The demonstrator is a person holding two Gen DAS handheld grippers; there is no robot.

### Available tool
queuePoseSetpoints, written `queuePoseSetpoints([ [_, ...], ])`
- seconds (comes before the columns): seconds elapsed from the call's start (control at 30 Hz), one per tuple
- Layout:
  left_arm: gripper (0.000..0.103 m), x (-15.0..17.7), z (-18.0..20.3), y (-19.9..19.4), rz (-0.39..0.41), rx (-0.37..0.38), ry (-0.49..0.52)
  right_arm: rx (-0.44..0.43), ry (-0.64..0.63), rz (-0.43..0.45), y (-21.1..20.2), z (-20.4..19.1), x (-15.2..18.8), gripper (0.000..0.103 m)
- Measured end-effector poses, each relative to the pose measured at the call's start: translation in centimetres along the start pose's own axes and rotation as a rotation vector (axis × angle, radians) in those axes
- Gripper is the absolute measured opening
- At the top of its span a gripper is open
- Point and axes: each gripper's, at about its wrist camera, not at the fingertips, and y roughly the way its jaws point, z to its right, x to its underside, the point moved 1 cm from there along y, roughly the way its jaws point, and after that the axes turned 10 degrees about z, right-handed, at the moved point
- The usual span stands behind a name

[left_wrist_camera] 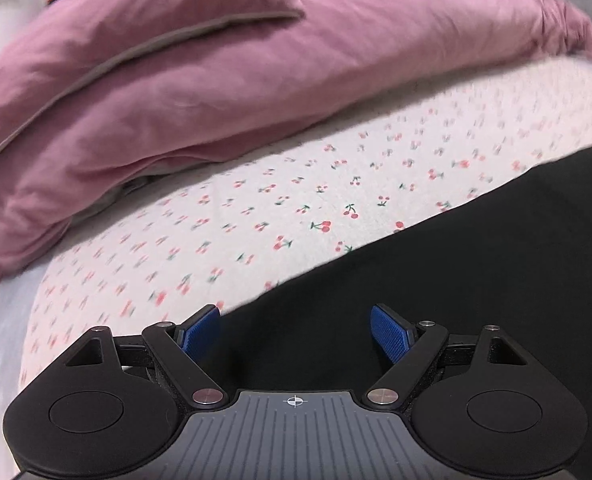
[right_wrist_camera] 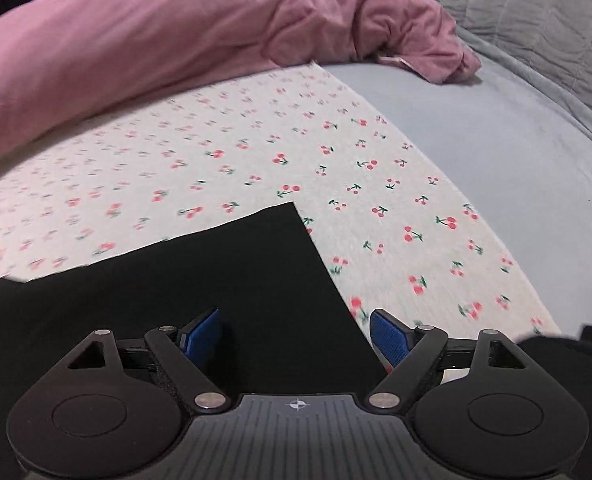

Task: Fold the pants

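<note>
I have the black pants (left_wrist_camera: 436,300) lying flat on the cherry-print sheet (left_wrist_camera: 256,208) that covers the bed. From my left wrist view their far edge runs as one long diagonal, low on the left and rising to the right. From the right wrist view the same pants (right_wrist_camera: 216,280) end in a sharp square corner pointing away from me, so their long axis runs across both views, left to right. The cloth is matte and smooth, with no crease I can make out. My left gripper (left_wrist_camera: 295,330) hangs over the pants with its jaws wide and nothing between the blue ribbed pads. My right gripper (right_wrist_camera: 295,332) is the same, its jaws spread across the pants' right edge. A rumpled pink duvet (right_wrist_camera: 156,32) is heaped behind, beside a pale blue sheet (right_wrist_camera: 496,140).
</note>
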Motion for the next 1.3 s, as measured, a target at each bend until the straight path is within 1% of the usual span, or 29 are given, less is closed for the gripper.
queuePoseSetpoints([
  [0.07,0.084,-0.6,-0.1,2.4,-0.019,0.03,0.037,0.008,-0.001,0.011,1.0,-0.2,-0.3,0.085],
  [0.17,0.085,-1.3,0.1,4.6,-0.017,0.06,0.077,-0.003,-0.016,0.026,1.8,-0.4,-0.8,0.085],
  [0.23,0.085,-1.8,-0.2,5.4,-0.034,0.086,0.083,-0.013,-0.03,0.027,2.2,-0.4,-1.0,0.086],
  [0.27,0.084,-2.0,-0.4,5.7,-0.052,0.106,0.067,-0.02,-0.038,0.028,2.4,-0.4,-1.1,0.086],
  [0.3,0.08,-2.3,-0.8,6.0,-0.074,0.127,0.044,-0.028,-0.044,0.031,2.5,-0.3,-1.2,0.085],
  [0.33,0.068,-2.4,-1.3,6.1,-0.093,0.158,0.007,-0.034,-0.049,0.033,2.6,-0.4,-1.2,0.083],
  [0.37,0.059,-2.3,-1.6,6.0,-0.102,0.198,-0.032,-0.045,-0.053,0.039,2.7,-0.5,-1.2,0.075],
  [0.4,0.047,-2.3,-1.9,6.1,-0.103,0.224,-0.063,-0.063,-0.053,0.051,2.5,-0.5,-1.2,0.07],
  [0.43,0.038,-2.1,-1.8,5.8,-0.094,0.236,-0.082,-0.079,-0.052,0.062,2.5,-0.6,-1.2,0.058],
  [0.5,0.026,-1.7,-1.2,5.3,-0.073,0.239,-0.096,-0.095,-0.064,0.083,2.1,-1.0,-1.0,0.036],
  [0.53,0.016,-1.6,-0.8,5.0,-0.065,0.22,-0.112,-0.107,-0.075,0.093,1.8,-1.4,-0.9,0.011],
  [0.57,0.008,-1.6,-0.3,4.7,-0.056,0.212,-0.121,-0.115,-0.077,0.094,1.6,-1.9,-0.9,0.007],
  [0.6,0.006,-1.6,0.2,4.3,-0.045,0.19,-0.122,-0.093,-0.088,0.101,1.3,-2.4,-0.7,0.007],
  [0.63,0.003,-1.6,1.0,3.9,-0.029,0.148,-0.103,-0.064,-0.113,0.117,1.0,-3.1,-0.7,0.006],
  [0.67,0.002,-1.8,1.8,3.8,-0.01,0.11,-0.074,-0.039,-0.138,0.141,0.7,-3.6,-0.6,0.006],
  [0.73,0.001,-1.6,2.6,3.3,0.021,0.047,-0.058,0.001,-0.153,0.203,0.0,-4.2,-0.9,0.005],
  [0.83,0.001,-2.2,1.6,2.3,0.094,0.005,-0.111,0.025,-0.114,0.264,-0.4,-3.9,-2.1,0.005],
  [0.9,0.001,-2.7,1.0,2.1,0.13,-0.009,-0.148,0.032,-0.125,0.295,-0.3,-4.2,-2.8,0.004],
  [0.97,0.001,-3.2,0.8,2.3,0.169,-0.039,-0.166,0.041,-0.138,0.316,0.1,-4.7,-3.2,0.004],
  [1.03,0.002,-3.4,0.7,2.9,0.191,-0.071,-0.192,0.038,-0.123,0.317,1.2,-5.0,-3.5,0.004],
  [1.1,0.002,-3.3,0.8,3.9,0.18,-0.09,-0.203,0.039,-0.111,0.305,2.7,-5.1,-3.8,0.004],
  [1.17,0.003,-2.9,1.3,5.2,0.153,-0.108,-0.193,0.045,-0.113,0.291,4.1,-5.6,-3.7,0.004],
  [1.23,0.005,-2.7,1.8,6.2,0.115,-0.119,-0.171,0.06,-0.117,0.231,5.7,-6.0,-3.5,0.005],
  [1.27,0.006,-2.8,1.9,6.1,0.104,-0.126,-0.159,0.074,-0.132,0.234,5.8,-6.3,-3.3,0.009],
  [1.3,0.012,-3.0,2.0,6.0,0.094,-0.133,-0.145,0.089,-0.142,0.233,5.6,-6.5,-3.4,0.012],
])
